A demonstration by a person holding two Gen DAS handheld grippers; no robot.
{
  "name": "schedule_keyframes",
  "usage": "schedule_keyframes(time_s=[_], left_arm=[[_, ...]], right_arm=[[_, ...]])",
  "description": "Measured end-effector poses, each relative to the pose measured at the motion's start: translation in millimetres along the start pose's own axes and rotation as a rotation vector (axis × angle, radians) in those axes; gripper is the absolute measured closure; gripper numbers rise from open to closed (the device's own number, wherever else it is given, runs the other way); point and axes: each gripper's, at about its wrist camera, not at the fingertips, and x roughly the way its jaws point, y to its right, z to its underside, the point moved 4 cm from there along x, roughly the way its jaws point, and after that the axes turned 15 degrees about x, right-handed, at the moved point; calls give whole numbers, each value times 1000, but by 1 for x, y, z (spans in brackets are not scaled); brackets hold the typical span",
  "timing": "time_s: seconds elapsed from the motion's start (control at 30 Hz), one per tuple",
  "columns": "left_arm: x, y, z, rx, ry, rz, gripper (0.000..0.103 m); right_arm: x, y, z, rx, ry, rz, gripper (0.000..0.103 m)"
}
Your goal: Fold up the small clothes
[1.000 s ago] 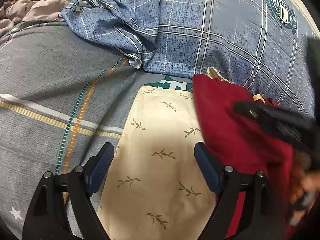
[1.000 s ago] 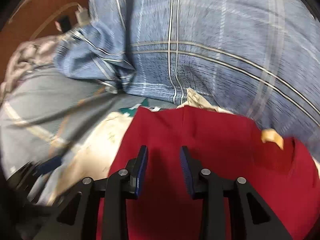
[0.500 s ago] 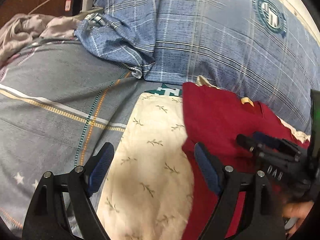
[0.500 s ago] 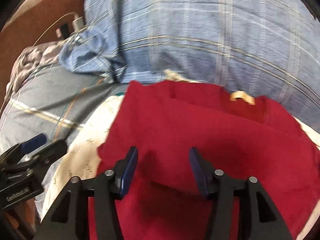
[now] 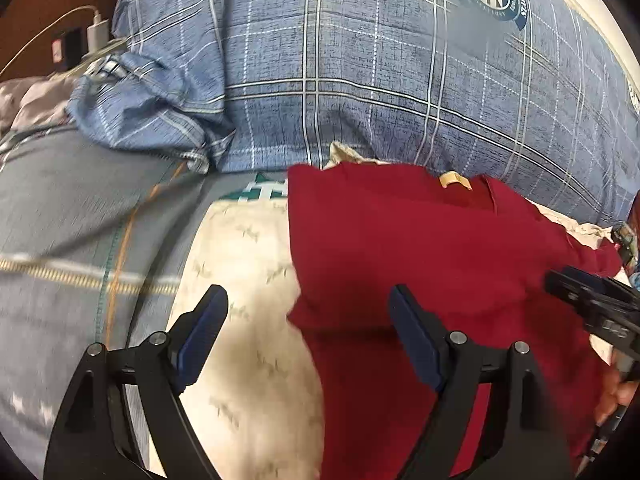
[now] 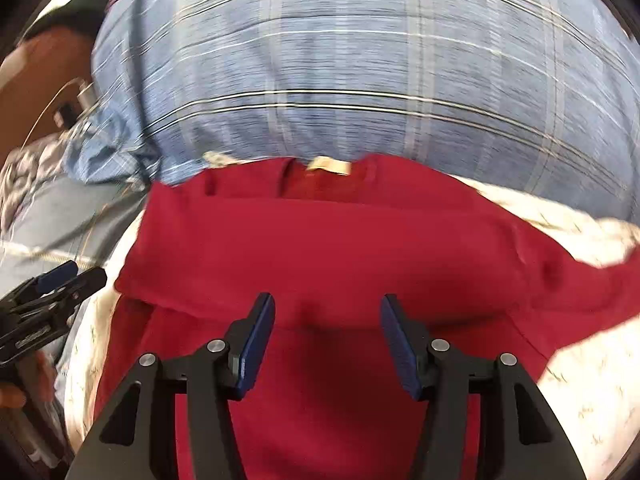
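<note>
Bedding fills the left wrist view: a blue plaid pillow (image 5: 360,60) lies across the top, a grey striped sheet (image 5: 72,220) runs down the left, and a cream cloth with a leaf print (image 5: 248,264) is spread in the middle. A red shirt (image 5: 400,248) lies flat on that cream cloth, its neck and tan label (image 5: 454,180) turned toward the pillow, with one part folded over itself along a crease near the bottom. The left gripper (image 5: 308,312) hangs above the shirt's left edge with its jaws released and wide apart, one blue pad over cream cloth, the other over red fabric, pressing on nothing. At the right edge the right gripper (image 5: 592,308) shows as a black tip, with part of a hand (image 5: 616,396) below it. A white charger (image 5: 98,32) and cable sit at upper left.

From the right wrist view, blurred by motion, the red shirt (image 6: 340,240) spreads below the pillow (image 6: 360,60), label (image 6: 330,165) at its far edge, cream cloth (image 6: 588,400) showing at both sides. The right gripper (image 6: 328,320) hovers over the folded edge; its jaws have just been opening and stand apart, with nothing clamped between the pads. The left gripper (image 6: 60,280) enters at the left edge, fingers (image 6: 12,396) of a hand beneath it.
</note>
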Motion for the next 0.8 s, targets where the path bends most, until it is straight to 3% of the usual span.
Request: schedule_keyframes(time_s=[0.17, 0.4, 0.57, 0.8], left_arm=[[27, -1, -7, -38, -2, 26, 20], [56, 9, -6, 1, -43, 7, 20], [62, 11, -4, 11, -55, 2, 20], [61, 12, -8, 18, -50, -9, 19]], right_arm=[[-1, 21, -11, 18, 21, 54, 43], [18, 42, -29, 63, 26, 78, 43], [47, 57, -27, 83, -33, 120, 43], [28, 53, -28, 93, -4, 82, 43]])
